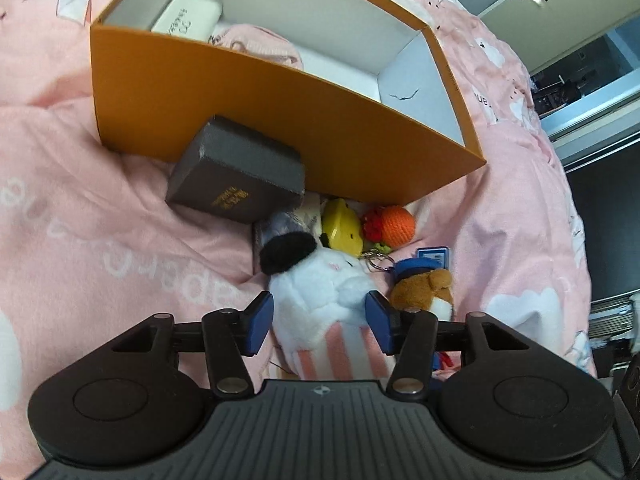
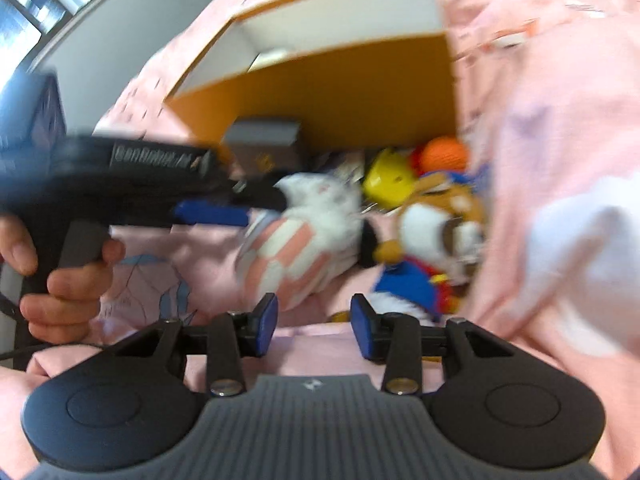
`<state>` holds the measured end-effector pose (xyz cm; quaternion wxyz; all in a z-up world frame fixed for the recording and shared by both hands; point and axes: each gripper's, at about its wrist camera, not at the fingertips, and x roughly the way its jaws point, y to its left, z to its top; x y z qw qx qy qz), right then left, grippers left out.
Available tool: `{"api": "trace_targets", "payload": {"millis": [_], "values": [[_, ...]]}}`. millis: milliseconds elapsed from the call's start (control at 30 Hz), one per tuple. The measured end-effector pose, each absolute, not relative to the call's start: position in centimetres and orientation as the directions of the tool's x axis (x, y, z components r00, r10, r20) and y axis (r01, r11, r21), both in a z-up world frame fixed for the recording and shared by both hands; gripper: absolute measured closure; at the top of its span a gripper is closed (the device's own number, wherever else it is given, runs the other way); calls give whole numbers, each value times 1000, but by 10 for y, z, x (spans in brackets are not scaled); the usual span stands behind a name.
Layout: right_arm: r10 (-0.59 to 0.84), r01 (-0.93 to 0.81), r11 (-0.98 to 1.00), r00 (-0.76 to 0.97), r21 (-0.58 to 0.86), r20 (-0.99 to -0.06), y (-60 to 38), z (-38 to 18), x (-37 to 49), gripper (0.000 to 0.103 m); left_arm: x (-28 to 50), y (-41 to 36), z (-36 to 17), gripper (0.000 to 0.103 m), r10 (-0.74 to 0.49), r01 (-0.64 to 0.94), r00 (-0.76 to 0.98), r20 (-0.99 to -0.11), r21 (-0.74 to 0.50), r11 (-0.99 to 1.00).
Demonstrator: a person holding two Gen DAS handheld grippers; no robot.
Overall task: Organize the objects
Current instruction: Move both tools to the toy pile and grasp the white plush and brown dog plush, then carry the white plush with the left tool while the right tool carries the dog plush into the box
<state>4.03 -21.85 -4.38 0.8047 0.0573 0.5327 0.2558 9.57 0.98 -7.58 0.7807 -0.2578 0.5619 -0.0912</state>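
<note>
A white plush toy (image 1: 320, 292) with a black ear and pink-striped body lies on the pink bedspread (image 1: 80, 220). My left gripper (image 1: 318, 320) is open, its blue pads on either side of the plush; whether they touch it I cannot tell. It also shows in the right wrist view (image 2: 312, 216), with the left gripper (image 2: 212, 212) beside it. My right gripper (image 2: 314, 326) is open and empty, just short of a brown bear plush (image 2: 436, 232) in blue clothes. The bear (image 1: 428, 284) lies right of the white plush.
An open orange box (image 1: 280, 120) stands behind the toys, holding a white case (image 1: 188, 16) and pink cloth (image 1: 260, 42). A dark grey box (image 1: 236, 172) leans against it. A yellow toy (image 1: 342, 228), an orange knitted ball (image 1: 396, 224) and a keyring (image 1: 376, 260) lie nearby.
</note>
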Motion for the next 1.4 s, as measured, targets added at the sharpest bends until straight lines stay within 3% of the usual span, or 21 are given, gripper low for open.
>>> {"api": "trace_targets", "payload": {"millis": [233,300,400,700,1067,1400], "values": [[406,-199,913,374,355,-834,-251,-47,55,59,101,3,-85,36,-441,-160,311,-842,-504,849],[403,-192,915,363,355,-840,-250,-54,61,48,102,5,-91,30,-450,-175,304,-840,-513,840],[388,-200,920,356,336,-850,-247,-60,66,44,103,7,-100,26,-475,-188,295,-829,-537,822],[390,-155,920,296,359,-872,-249,-86,84,42,106,7,-109,28,-513,-188,293,-807,-574,797],[426,-166,905,327,393,-844,-257,-70,72,63,89,8,-85,37,-509,-69,366,-779,-569,820],[529,-196,847,389,494,-754,-268,-24,75,65,77,5,-35,37,-472,91,529,-705,-507,857]]}}
